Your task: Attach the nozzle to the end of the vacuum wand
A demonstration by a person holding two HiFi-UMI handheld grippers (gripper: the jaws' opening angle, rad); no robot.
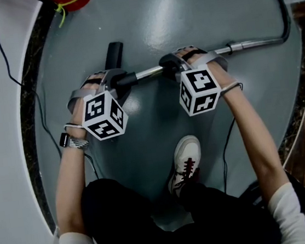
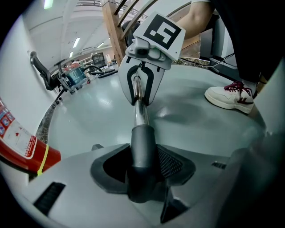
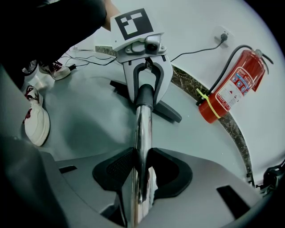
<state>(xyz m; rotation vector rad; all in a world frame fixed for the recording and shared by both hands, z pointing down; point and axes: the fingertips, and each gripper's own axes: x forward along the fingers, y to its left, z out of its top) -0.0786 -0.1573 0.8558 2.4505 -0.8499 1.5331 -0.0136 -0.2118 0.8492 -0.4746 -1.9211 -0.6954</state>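
Dim overall; ceiling strip lights (image 2: pixel 76 42) leave soft glare on the glossy grey-green floor (image 1: pixel 175 11) above the shiny chrome wand (image 1: pixel 149 72); gripper views bulge fisheye, corners black, near foreground blurred

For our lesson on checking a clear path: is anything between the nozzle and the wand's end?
Nothing visible stands between them. The left gripper has its jaws clamped on the nozzle by its dark neck, and the right gripper has its jaws clamped on the wand. The wand's end meets that neck with no gap showing.
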